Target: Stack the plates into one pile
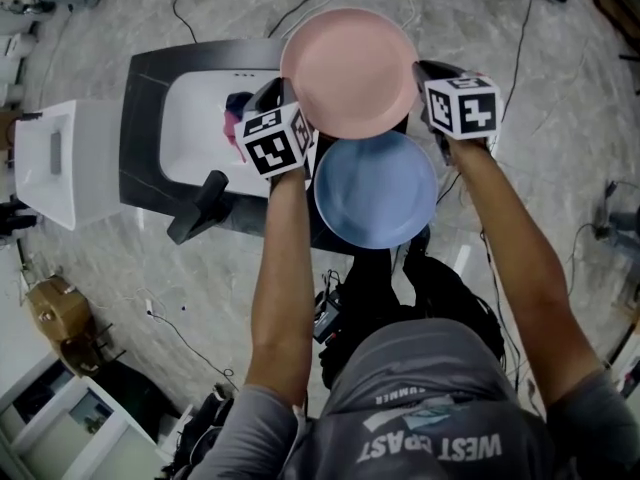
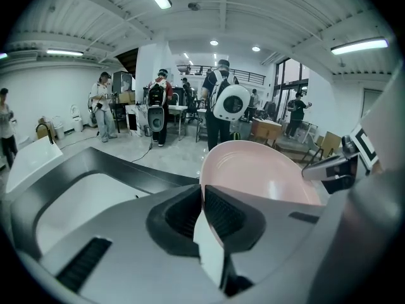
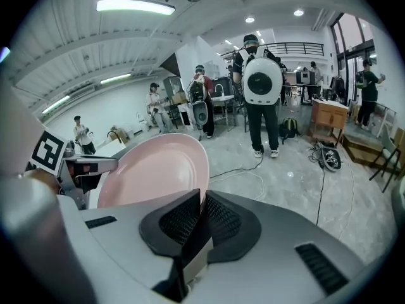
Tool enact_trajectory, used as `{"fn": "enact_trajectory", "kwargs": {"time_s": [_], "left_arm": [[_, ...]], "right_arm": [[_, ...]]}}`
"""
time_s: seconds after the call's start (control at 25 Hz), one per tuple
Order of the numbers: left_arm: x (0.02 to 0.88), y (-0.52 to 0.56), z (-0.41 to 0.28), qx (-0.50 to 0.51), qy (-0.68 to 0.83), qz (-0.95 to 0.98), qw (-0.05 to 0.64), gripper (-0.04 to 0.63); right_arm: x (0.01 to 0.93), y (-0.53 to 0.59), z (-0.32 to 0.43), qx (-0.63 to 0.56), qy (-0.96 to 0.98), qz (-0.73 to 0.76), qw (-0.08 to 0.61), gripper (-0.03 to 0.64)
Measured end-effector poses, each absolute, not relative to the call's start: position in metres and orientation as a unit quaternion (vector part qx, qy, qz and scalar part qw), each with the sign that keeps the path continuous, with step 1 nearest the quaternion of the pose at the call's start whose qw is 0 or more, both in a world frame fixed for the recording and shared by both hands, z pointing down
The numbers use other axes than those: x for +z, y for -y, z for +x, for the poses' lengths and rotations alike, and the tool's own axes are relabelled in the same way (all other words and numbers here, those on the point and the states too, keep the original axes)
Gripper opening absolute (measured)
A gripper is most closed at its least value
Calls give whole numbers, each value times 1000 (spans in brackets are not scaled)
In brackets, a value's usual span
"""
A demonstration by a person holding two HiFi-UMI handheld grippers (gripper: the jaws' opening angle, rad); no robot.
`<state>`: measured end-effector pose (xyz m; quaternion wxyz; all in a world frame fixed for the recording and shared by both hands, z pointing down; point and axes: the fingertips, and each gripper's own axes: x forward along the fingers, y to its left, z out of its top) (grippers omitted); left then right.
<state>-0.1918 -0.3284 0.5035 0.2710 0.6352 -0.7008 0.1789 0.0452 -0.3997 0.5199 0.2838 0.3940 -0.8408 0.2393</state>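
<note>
A pink plate (image 1: 350,71) hangs in the air between both grippers, above the far side of the table. My left gripper (image 1: 283,103) is shut on its left rim, and in the left gripper view the pink plate (image 2: 266,170) runs out from the closed jaws of the left gripper (image 2: 204,201). My right gripper (image 1: 425,83) is shut on the right rim; the right gripper view shows the pink plate (image 3: 155,170) pinched in the right gripper (image 3: 202,209). A blue plate (image 1: 376,189) lies below, nearer to me.
A dark table with a white sink basin (image 1: 200,128) stands at the left, with a dark faucet handle (image 1: 200,206) at its near edge. A white box (image 1: 55,163) sits further left. Cables cross the marble floor. Several people stand in the background of both gripper views.
</note>
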Motion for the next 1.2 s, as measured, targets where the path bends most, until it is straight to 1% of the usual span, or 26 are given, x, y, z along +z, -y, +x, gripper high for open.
{"fn": "enact_trajectory", "kwargs": {"time_s": [0.72,1.2], "left_arm": [[502,256,-175,182,712,617,282,20],[521,210,-160,186,718,598,304,20]], "right_arm": [[527,336,59,237,848,363,306,51],[541,302,70,233,851,337,329,51]]}}
